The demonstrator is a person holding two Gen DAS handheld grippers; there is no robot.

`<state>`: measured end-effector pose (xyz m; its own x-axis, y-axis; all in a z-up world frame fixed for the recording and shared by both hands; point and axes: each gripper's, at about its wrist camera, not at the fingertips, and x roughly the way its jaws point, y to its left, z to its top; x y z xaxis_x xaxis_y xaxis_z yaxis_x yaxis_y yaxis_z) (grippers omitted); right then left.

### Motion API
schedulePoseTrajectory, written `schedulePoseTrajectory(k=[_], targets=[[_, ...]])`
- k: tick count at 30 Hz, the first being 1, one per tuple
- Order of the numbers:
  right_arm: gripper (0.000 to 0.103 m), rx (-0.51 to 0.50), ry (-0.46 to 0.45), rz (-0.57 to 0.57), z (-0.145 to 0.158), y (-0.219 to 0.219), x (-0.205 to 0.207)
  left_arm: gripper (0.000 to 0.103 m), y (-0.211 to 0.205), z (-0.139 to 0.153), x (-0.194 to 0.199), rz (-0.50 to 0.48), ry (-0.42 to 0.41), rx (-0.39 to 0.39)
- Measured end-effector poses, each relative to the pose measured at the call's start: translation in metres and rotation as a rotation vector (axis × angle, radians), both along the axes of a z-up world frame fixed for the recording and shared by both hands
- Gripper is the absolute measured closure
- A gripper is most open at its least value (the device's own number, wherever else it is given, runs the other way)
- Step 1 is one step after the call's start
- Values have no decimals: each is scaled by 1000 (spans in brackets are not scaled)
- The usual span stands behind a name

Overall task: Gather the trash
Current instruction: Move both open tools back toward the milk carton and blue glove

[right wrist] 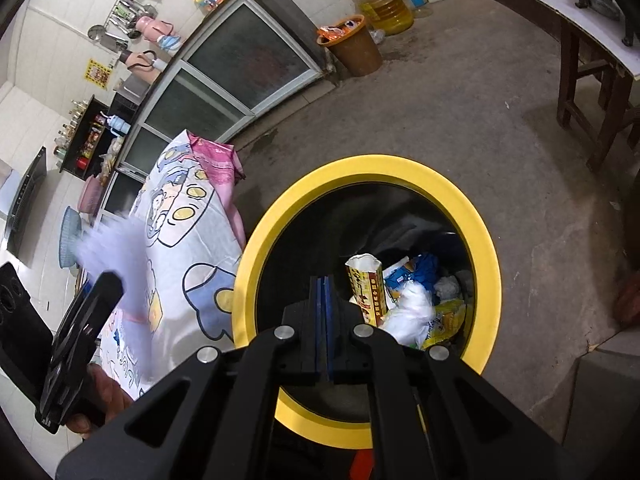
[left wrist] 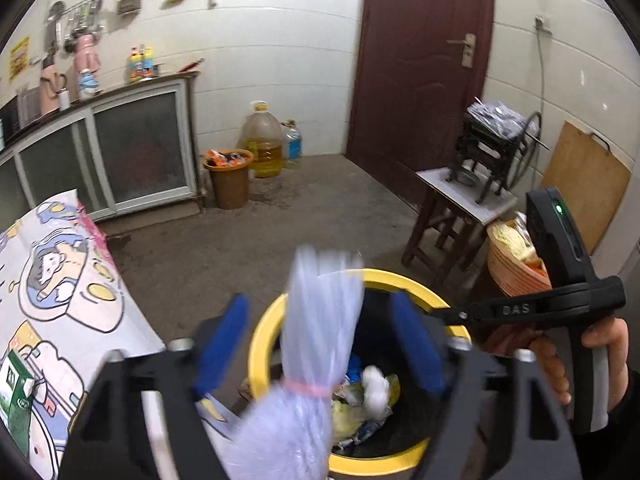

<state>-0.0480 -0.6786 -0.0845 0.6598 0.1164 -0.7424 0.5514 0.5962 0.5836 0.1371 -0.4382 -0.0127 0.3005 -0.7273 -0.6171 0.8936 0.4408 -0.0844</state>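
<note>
A: Count it off for me, left to right.

B: One table under a cartoon-print cloth (left wrist: 60, 280) at the far left, with one green-and-white carton (left wrist: 16, 396) on its near edge; one cabinet with frosted sliding doors (left wrist: 136, 152) behind it; then one brown bin (left wrist: 229, 180) heaped with orange wrappers, and two large bottles beside it, one of yellow oil (left wrist: 262, 140), one with a blue label (left wrist: 292, 140).

A: And the trash itself?

B: One pale plastic bag (left wrist: 316, 340), tied with a pink band, blurred; it hangs between the blue pads of the left gripper (left wrist: 320, 340), whose fingers stand wide apart, and neither pad appears to touch it; it is directly over the yellow-rimmed bin (left wrist: 264, 328).

A: What is in that bin?

B: From the right wrist view, one tall yellow-and-red carton (right wrist: 366, 288), blue wrappers (right wrist: 416, 270), a white crumpled bag (right wrist: 412, 312) and a yellow packet (right wrist: 448, 320); I cannot count the smaller scraps.

A: The other claw?

B: The right gripper (right wrist: 325, 308) has its pads pressed flat together with nothing between them, poised over the near rim (right wrist: 248, 264); its black body hides part of the bin's mouth.

A: Further right?

B: One dark red door (left wrist: 420, 60); one wooden stool (left wrist: 452, 216) carrying one hand-crank machine (left wrist: 492, 144); one basket (left wrist: 512, 264) of food; one board (left wrist: 588, 180) leaning on the wall.
</note>
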Motion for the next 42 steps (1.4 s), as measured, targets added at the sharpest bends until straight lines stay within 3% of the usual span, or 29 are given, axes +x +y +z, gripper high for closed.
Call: schedulePoseTrajectory(k=[2, 6, 12, 17, 19, 22, 24, 26, 27, 28, 33, 38, 42], targets=[[100, 4, 12, -6, -3, -1, 0, 19, 5, -2, 7, 8, 19, 1], [100, 15, 15, -3, -3, 2, 1, 18, 30, -3, 16, 38, 1, -1], [100, -33, -34, 90, 22, 29, 12, 18, 117, 1, 32, 109, -34, -5], [100, -38, -86, 258, 44, 80, 53, 18, 215, 7, 45, 255, -65, 11], [100, -1, -101, 335, 47, 108, 76, 18, 258, 11, 49, 338, -116, 32], [99, 38, -107, 462, 50, 156, 118, 18, 305, 13, 61, 400, -131, 56], [91, 75, -99, 535, 49, 187, 144, 18, 337, 15, 71, 418, -135, 67], [41, 118, -105, 585, 49, 217, 167, 18, 359, 15, 81, 434, -146, 83], [43, 120, -107, 601, 50, 230, 176, 18, 374, 15, 88, 438, -151, 88], [52, 93, -88, 627, 52, 247, 189, 18, 381, 16, 94, 443, -153, 90], [52, 168, -40, 707, 50, 294, 236, 18, 414, 10, 123, 372, -143, 119], [47, 196, 23, 764, 50, 327, 275, 18, 405, -2, 145, 209, -124, 201], [45, 206, 60, 775, 49, 338, 297, 18, 397, -13, 171, 105, -43, 221]])
